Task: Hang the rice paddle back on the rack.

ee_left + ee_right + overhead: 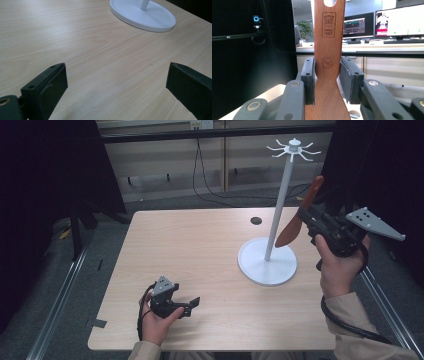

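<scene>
My right gripper (pixel 306 216) is raised at the right of the table, shut on a brown wooden spatula (pixel 300 215). The spatula's handle end points up and its blade hangs down beside the white stand's pole (pixel 280 202). In the right gripper view both pads press the spatula (pixel 328 45) at its neck, and a hanging hole shows at the handle's top. The white stand has a round base (pixel 267 262) and a ring of hooks (pixel 294 148) on top. My left gripper (pixel 192 304) rests low near the table's front edge, its jaws wide apart over bare wood (pixel 116 82).
The light wooden table (pixel 200 250) has a dark round hole (pixel 256 220) near its far edge. The stand's base (pixel 142 15) lies ahead of the left gripper. Black frames and cables stand behind the table. Metal rails run along the floor at both sides.
</scene>
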A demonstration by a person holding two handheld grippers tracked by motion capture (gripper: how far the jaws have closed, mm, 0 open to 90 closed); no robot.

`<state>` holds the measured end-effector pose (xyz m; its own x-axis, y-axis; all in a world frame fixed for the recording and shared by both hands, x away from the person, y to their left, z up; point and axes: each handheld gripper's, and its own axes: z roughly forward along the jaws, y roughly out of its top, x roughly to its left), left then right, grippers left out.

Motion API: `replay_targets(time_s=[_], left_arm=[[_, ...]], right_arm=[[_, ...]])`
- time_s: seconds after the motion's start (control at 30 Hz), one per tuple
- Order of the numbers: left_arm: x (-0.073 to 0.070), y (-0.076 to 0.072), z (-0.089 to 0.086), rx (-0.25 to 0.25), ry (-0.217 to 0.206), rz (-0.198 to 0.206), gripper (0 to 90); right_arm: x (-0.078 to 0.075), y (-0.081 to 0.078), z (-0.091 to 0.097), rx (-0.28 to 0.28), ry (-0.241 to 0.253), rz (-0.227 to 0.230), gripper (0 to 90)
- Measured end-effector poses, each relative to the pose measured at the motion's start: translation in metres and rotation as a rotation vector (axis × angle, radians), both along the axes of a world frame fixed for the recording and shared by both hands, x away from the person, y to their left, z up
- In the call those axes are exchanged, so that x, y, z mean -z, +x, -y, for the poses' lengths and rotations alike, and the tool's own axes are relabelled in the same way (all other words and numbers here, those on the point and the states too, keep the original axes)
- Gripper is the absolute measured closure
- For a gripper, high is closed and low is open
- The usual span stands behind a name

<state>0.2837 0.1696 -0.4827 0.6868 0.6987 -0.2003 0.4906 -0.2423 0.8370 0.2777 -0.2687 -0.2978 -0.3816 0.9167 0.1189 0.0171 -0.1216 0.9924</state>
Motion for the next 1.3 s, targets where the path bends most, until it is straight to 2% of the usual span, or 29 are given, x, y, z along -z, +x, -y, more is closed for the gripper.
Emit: replay_targets(time_s=[0.13,0.53,0.87,1.2,1.3], left_arm=[[0.0,0.0,-0.001,-0.001,0.001,0.003,3.6],[0.002,0.002,-0.003,-0.005,0.001,-0.008,3.6],[0.002,0.004,-0.006,-0.011,-0.003,-0.01,3.6],[0.003,0.005,-0.008,-0.017,-0.008,-0.013,3.6],[0.003,0.005,-0.008,-0.018,-0.008,-0.013,3.6]], right_arm=[[-0.008,0.007,0.0,0.001,0.012,0.013,66.8],[-0.029,0.025,-0.001,-0.004,-0.021,0.027,66.8],[-0.027,0.038,0.0,-0.009,-0.018,0.003,66.7],[-0.021,0.045,0.0,-0.013,-0.029,0.011,66.5],[-0.018,0.046,-0.001,-0.006,-0.049,0.031,66.4]])
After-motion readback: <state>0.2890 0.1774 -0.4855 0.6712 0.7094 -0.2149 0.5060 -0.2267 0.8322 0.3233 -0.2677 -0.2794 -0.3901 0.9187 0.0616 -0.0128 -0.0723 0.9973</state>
